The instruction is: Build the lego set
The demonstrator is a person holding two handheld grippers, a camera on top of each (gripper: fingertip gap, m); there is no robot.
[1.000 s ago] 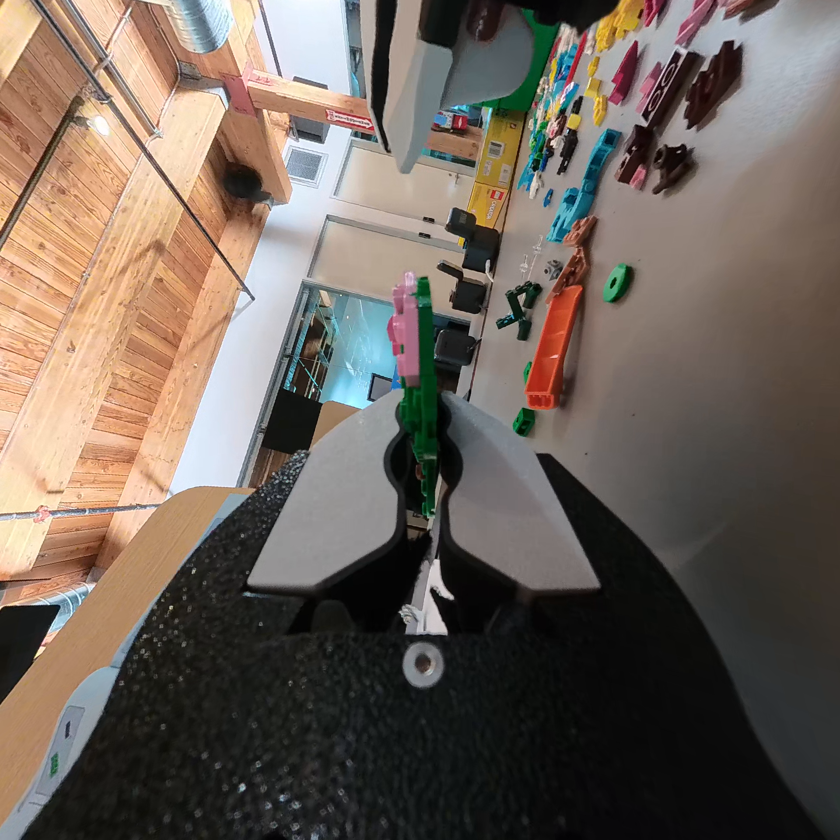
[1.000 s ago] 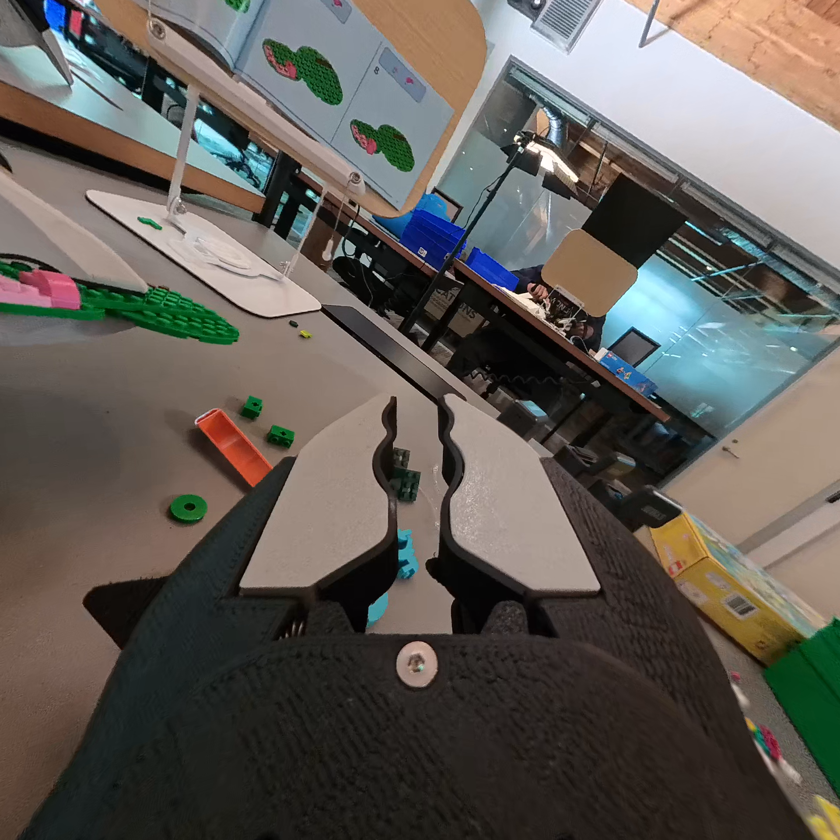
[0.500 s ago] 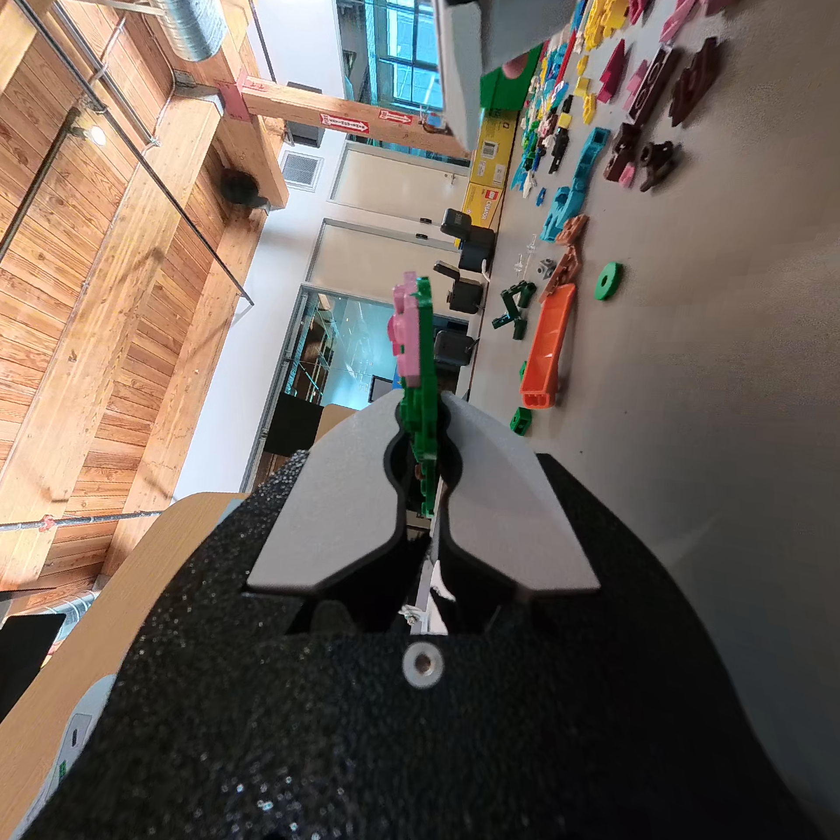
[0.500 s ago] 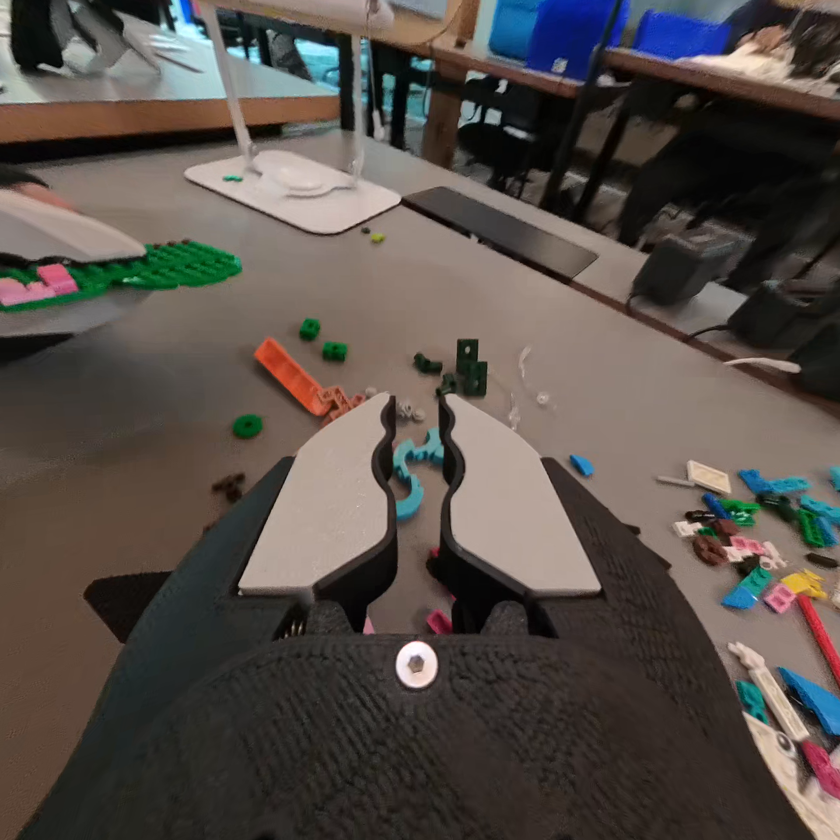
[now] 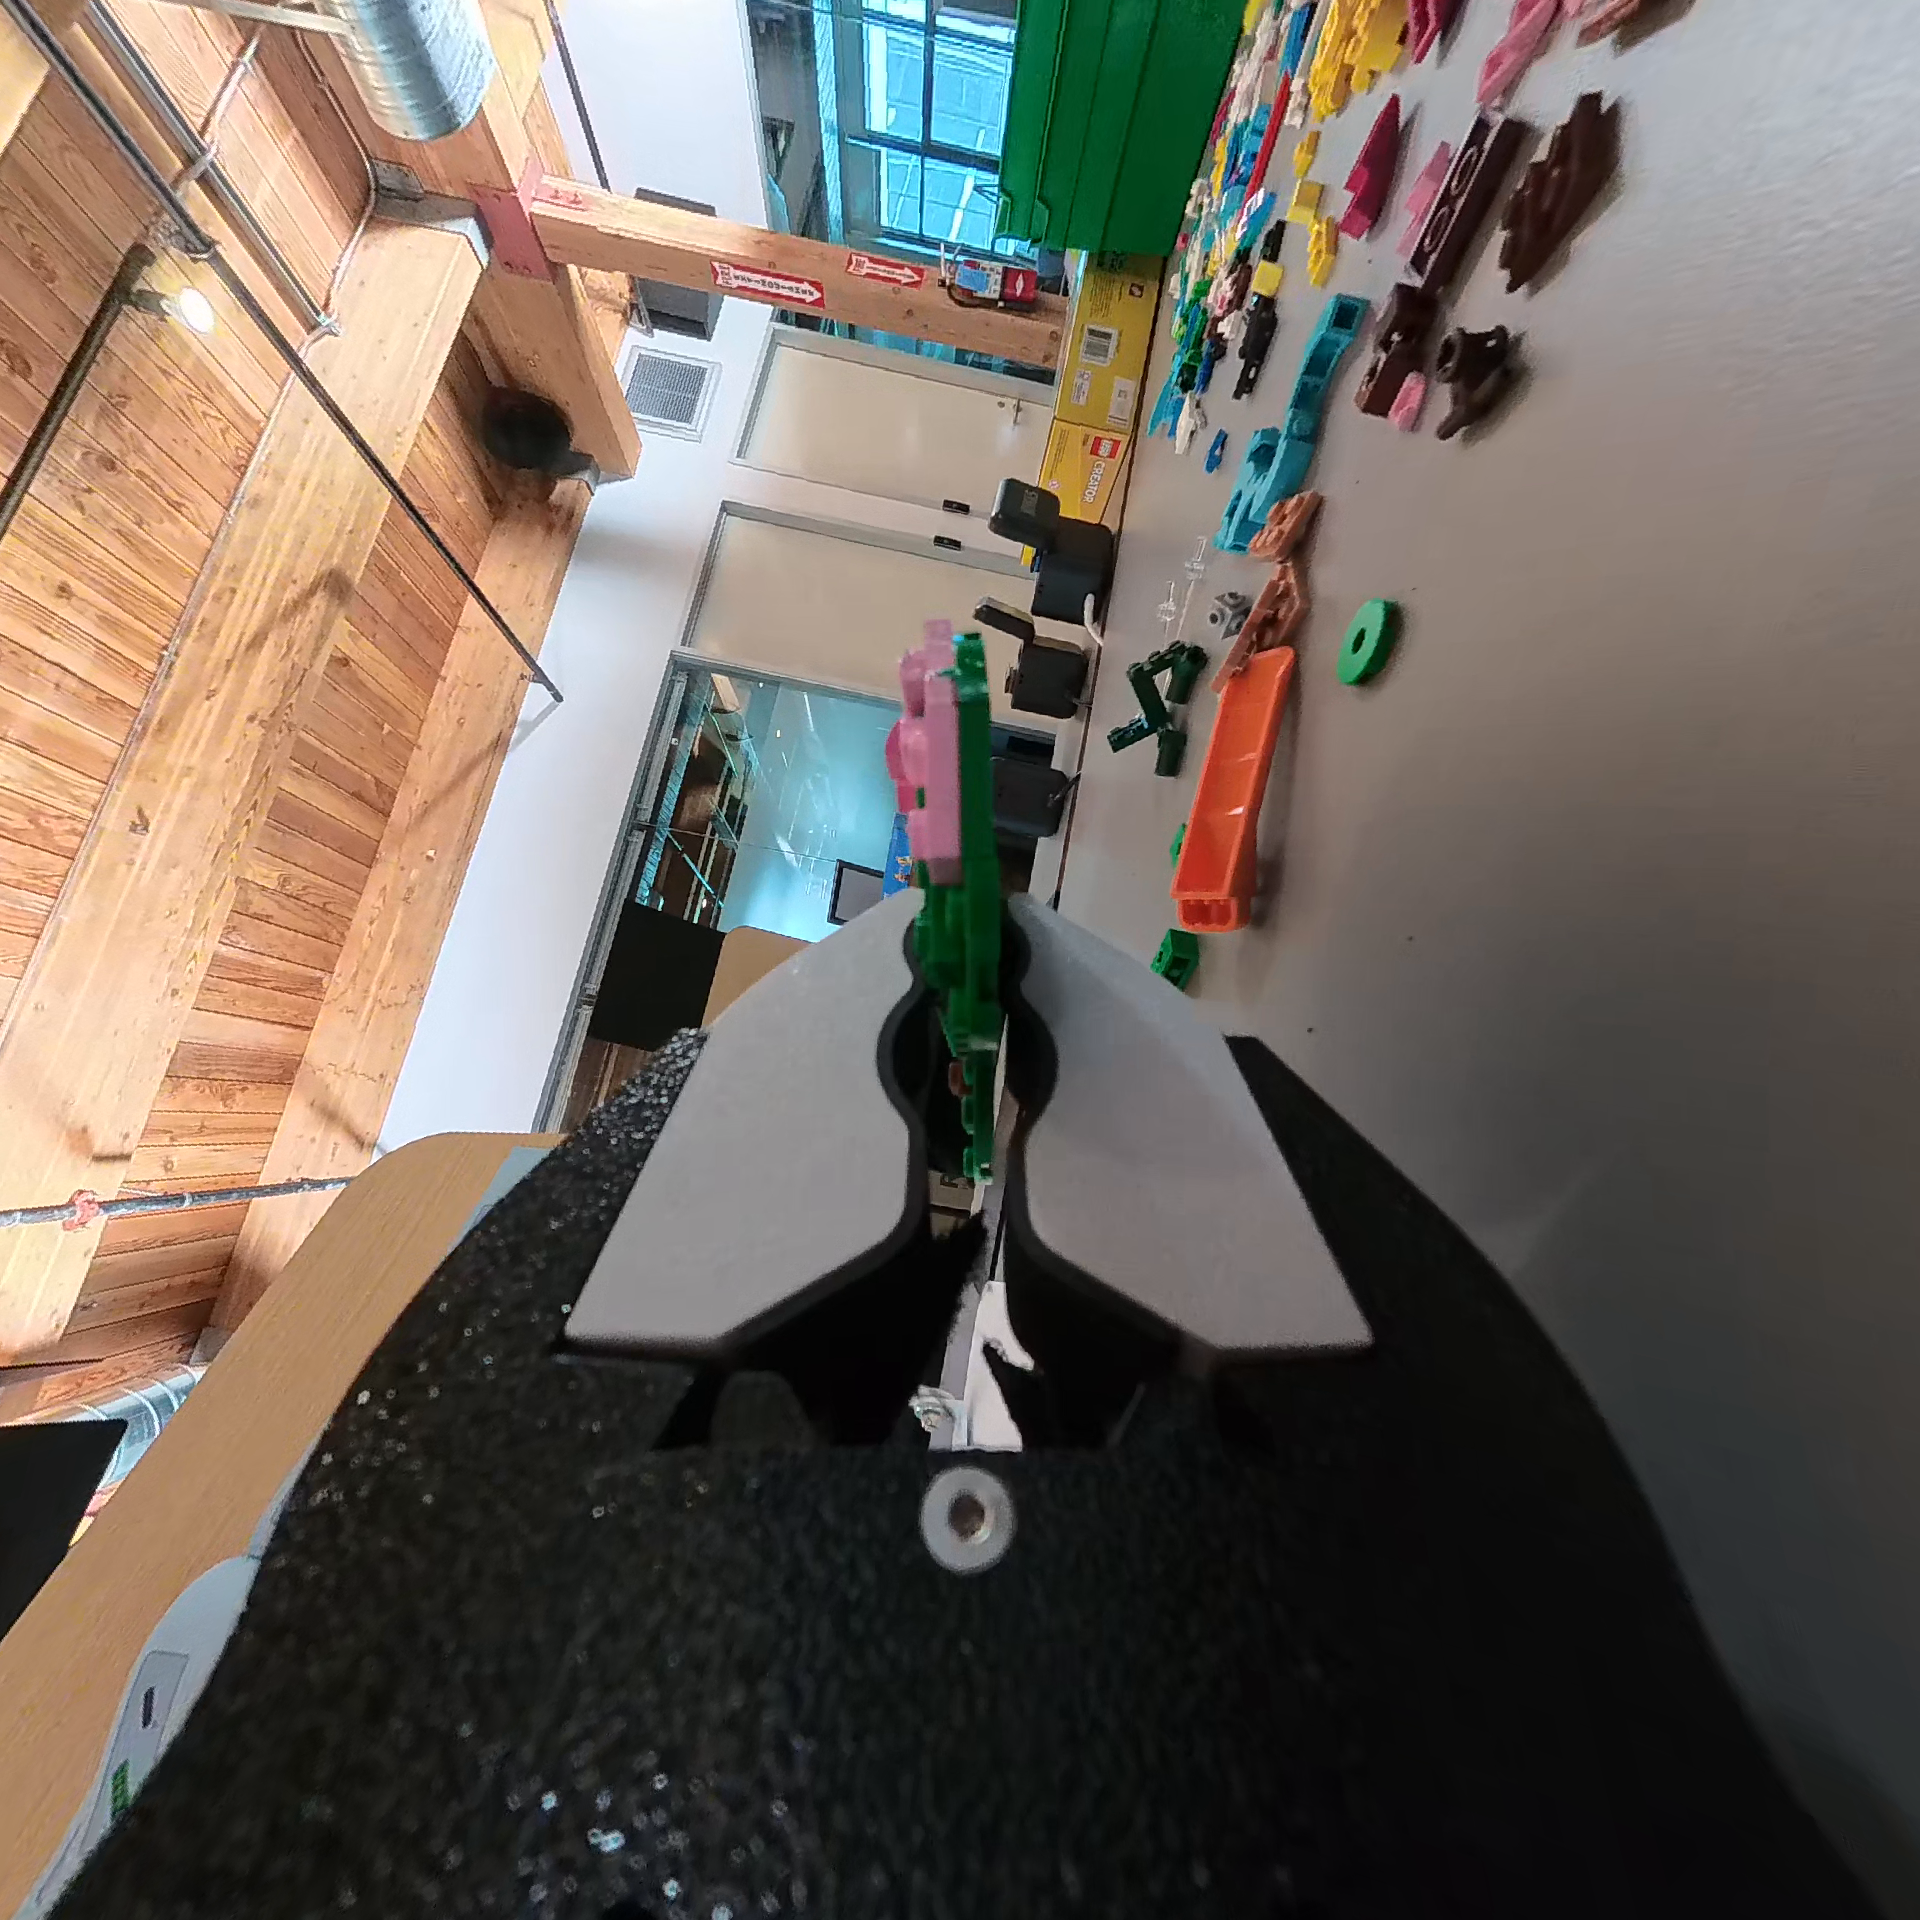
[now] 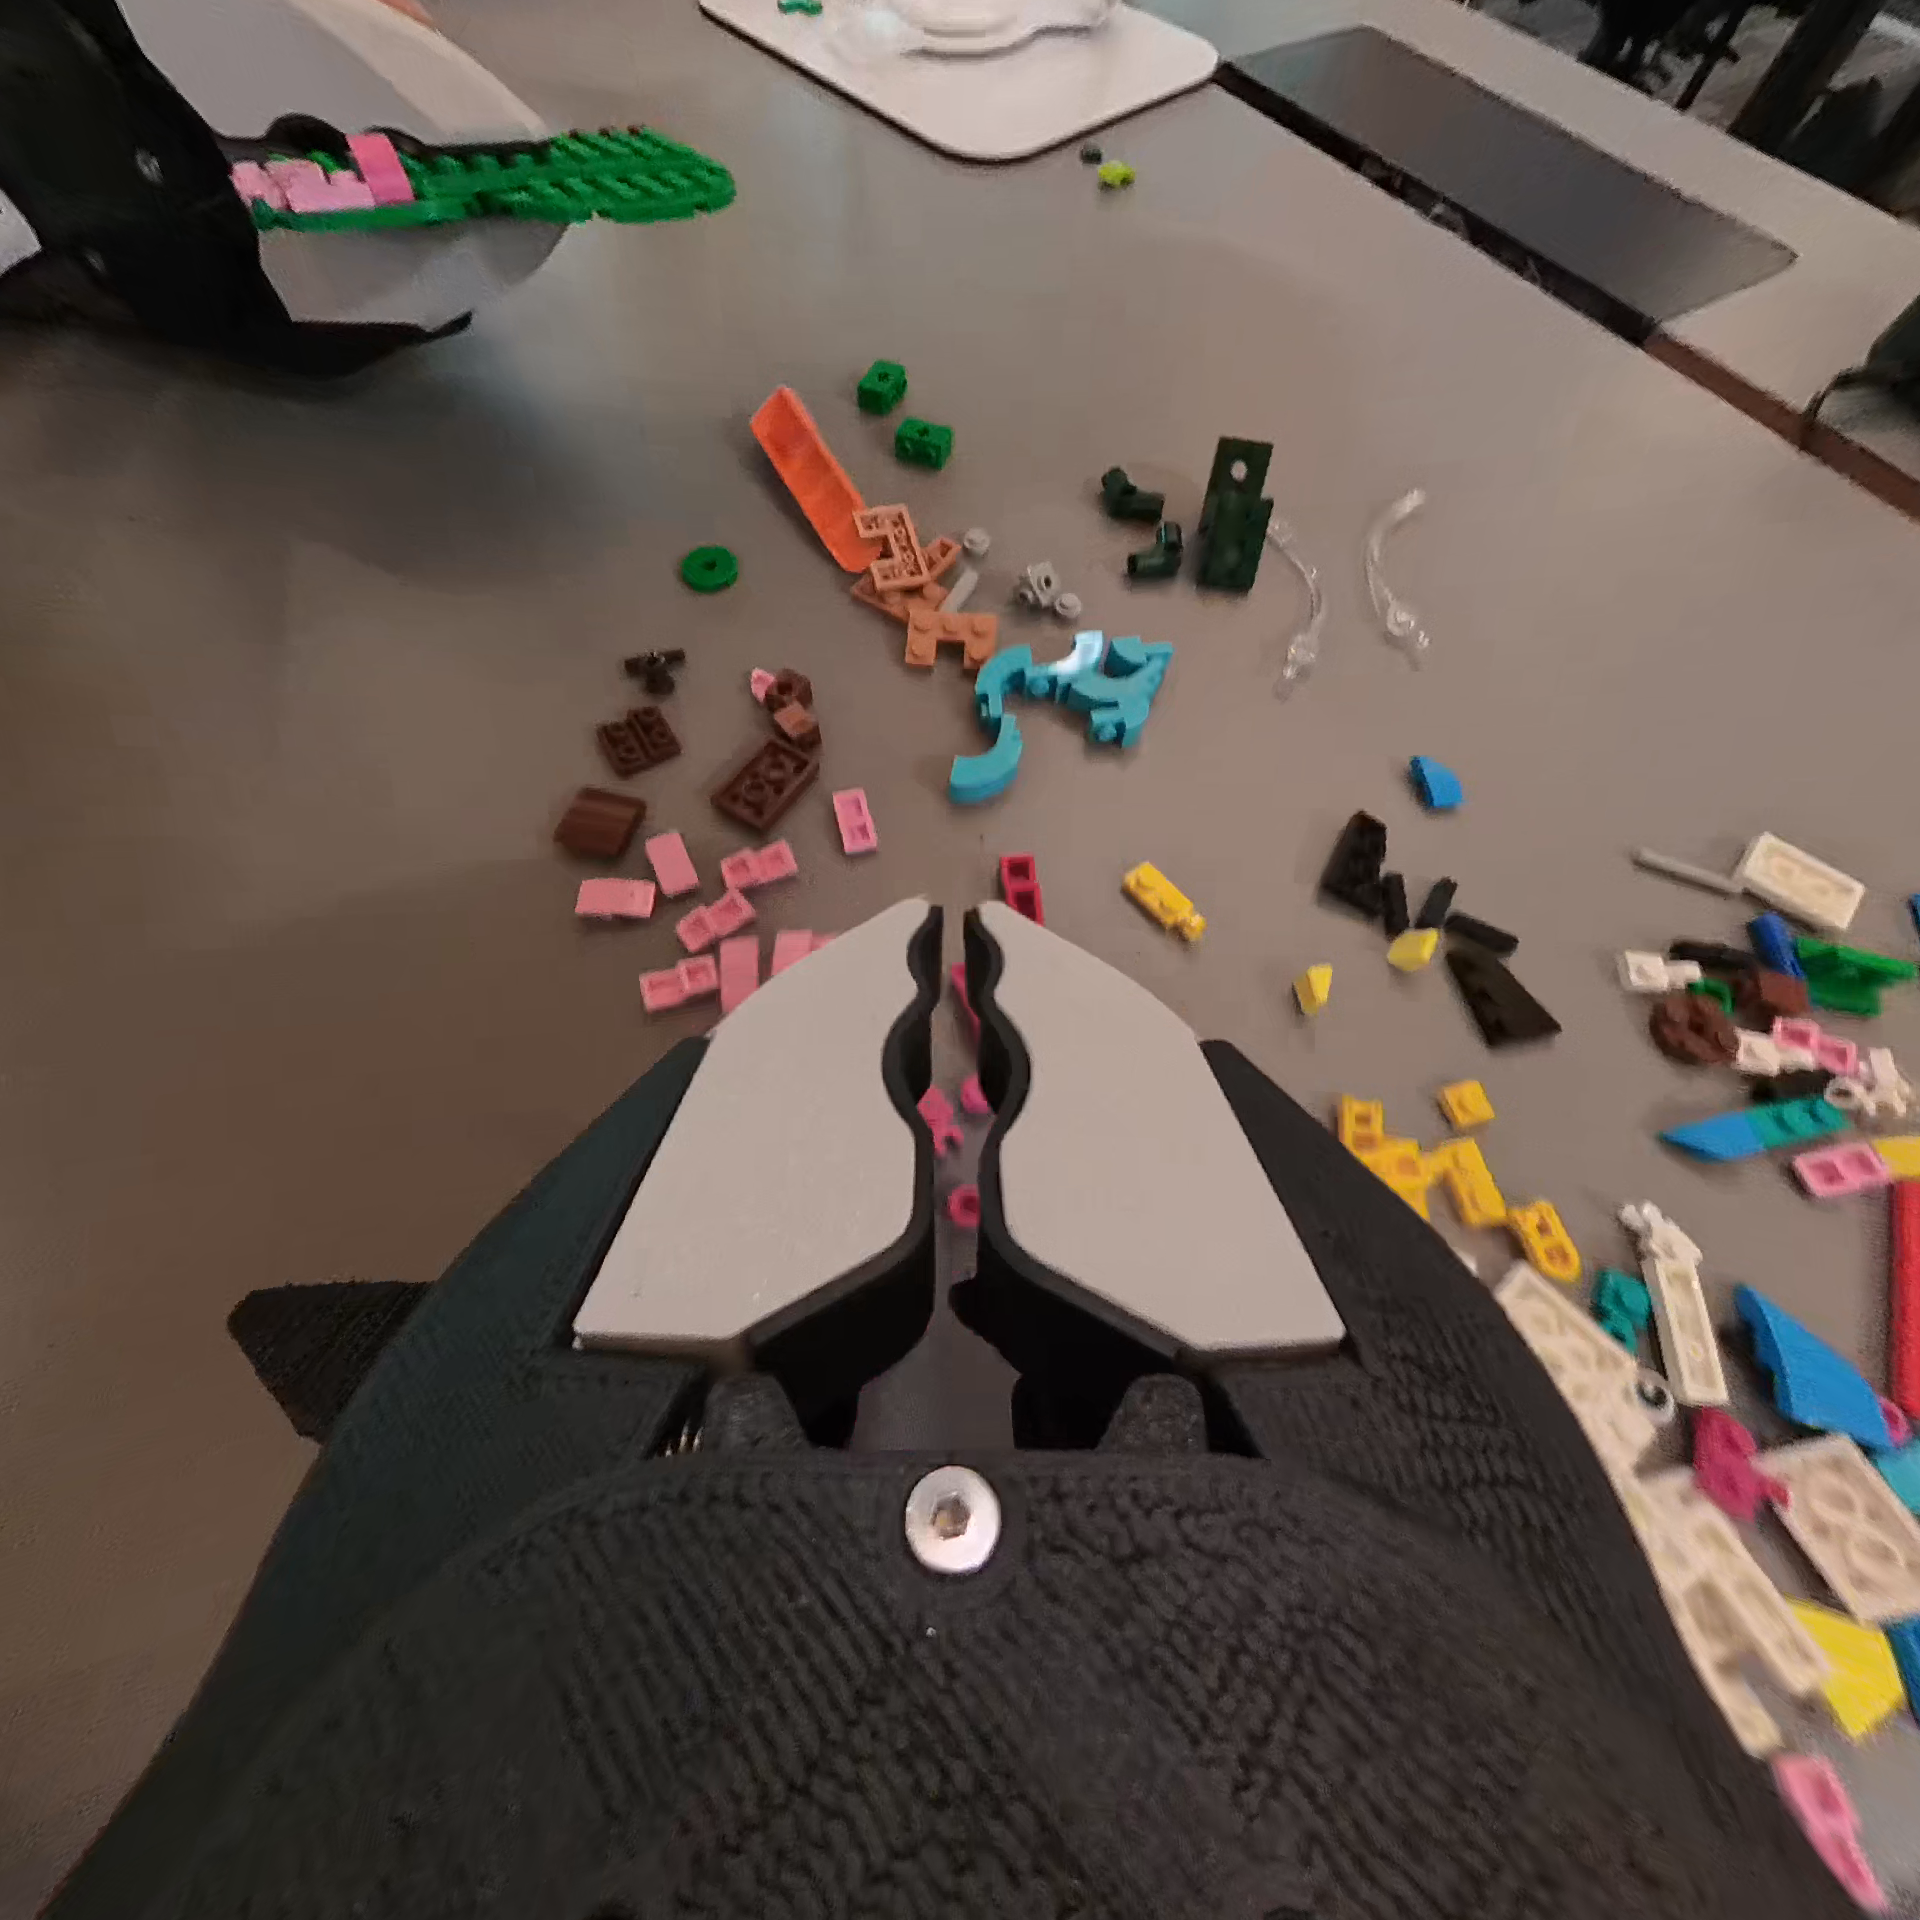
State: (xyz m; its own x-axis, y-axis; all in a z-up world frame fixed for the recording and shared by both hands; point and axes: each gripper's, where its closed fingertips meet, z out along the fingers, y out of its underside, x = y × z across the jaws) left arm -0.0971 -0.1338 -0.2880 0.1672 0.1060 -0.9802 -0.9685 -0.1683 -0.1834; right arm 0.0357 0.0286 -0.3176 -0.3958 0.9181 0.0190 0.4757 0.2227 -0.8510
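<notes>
Two grippers in play. Left gripper [image 5: 966,935] is clamped on the green plate assembly [image 5: 971,831], held edge-on to its own camera and clear of the grey table [image 5: 1558,935]; pink bricks [image 5: 930,769] sit on one face of the plate near the far end. From the right wrist view the same plate [image 6: 540,187] sticks out flat from the left gripper at top left, raised over the table.

Right gripper [image 6: 953,914] hovers over the loose parts, jaws nearly pressed together with just a thin slit between them, pinching nothing. Tips point at the pink plate cluster [image 6: 717,914], which lies just left of the tips. A few magenta bits [image 6: 940,1117] show through the slit, lying on the table below.

Other loose parts on the table: orange slope [image 6: 810,478], green round ring [image 6: 710,568], teal curved pieces [image 6: 1060,696], brown plates [image 6: 764,779], dark green bracket [image 6: 1236,514], yellow pieces [image 6: 1164,899], white stand base [image 6: 997,62] at the far edge. Right side of the frame is a mixed pile, motion-blurred.
</notes>
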